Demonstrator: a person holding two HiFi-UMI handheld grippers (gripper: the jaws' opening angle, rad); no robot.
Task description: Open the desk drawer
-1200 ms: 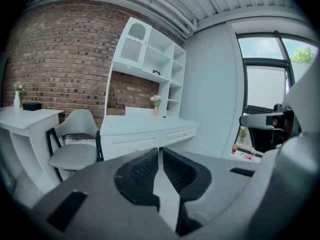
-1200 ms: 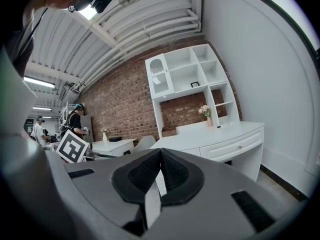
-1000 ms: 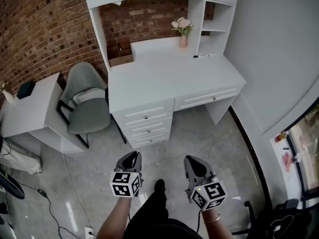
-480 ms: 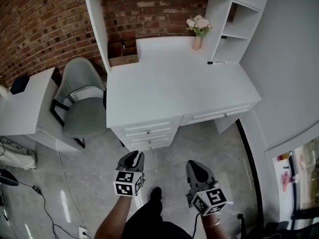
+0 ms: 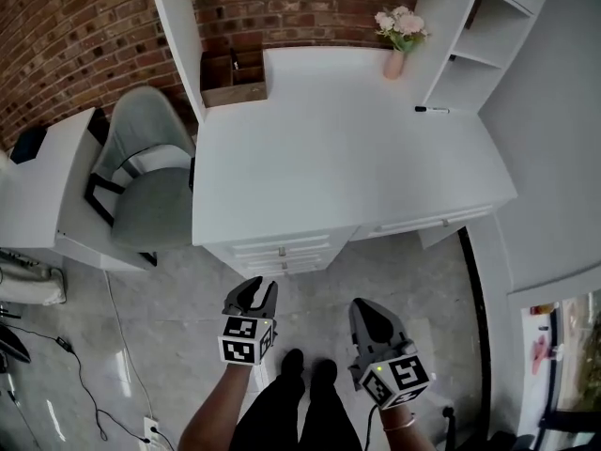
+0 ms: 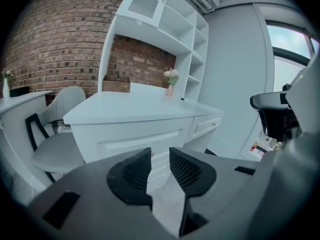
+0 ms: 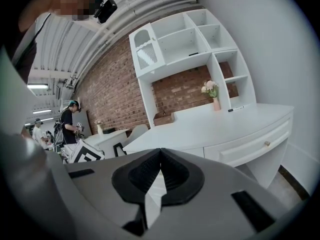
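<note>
The left gripper's (image 5: 252,292) two black ribbed jaws were opening, with a clear gap between them and nothing in it. The right gripper (image 5: 368,310) had its jaws closed, tips together and holding nothing. Each was carried in one of the person's hands above the grey floor (image 5: 404,271), just in front of a white desk (image 5: 329,158) and touching no part of it. The left gripper faced the stack of drawers (image 5: 282,256) under the desk's left end. In the left gripper view the top drawer (image 6: 135,140) stood shut just beyond the jaws, and its small knob (image 6: 152,154) showed at the gap between them. The right gripper view, over closed jaws, took in the wide drawer (image 7: 255,145) under the right part of the desktop. That drawer was also shut, with a round knob (image 7: 266,144) at its middle. On the desktop, well back from the front edge, stood a pink vase of flowers (image 5: 399,40), a black marker (image 5: 432,109) and a wooden organiser box (image 5: 233,81) against the brick wall (image 5: 84,36). A grey chair (image 5: 150,186) sat beside the desk's left end, between it and a white side table (image 5: 38,195). The person's dark shoes (image 5: 310,369) showed on the floor between the two grippers.
</note>
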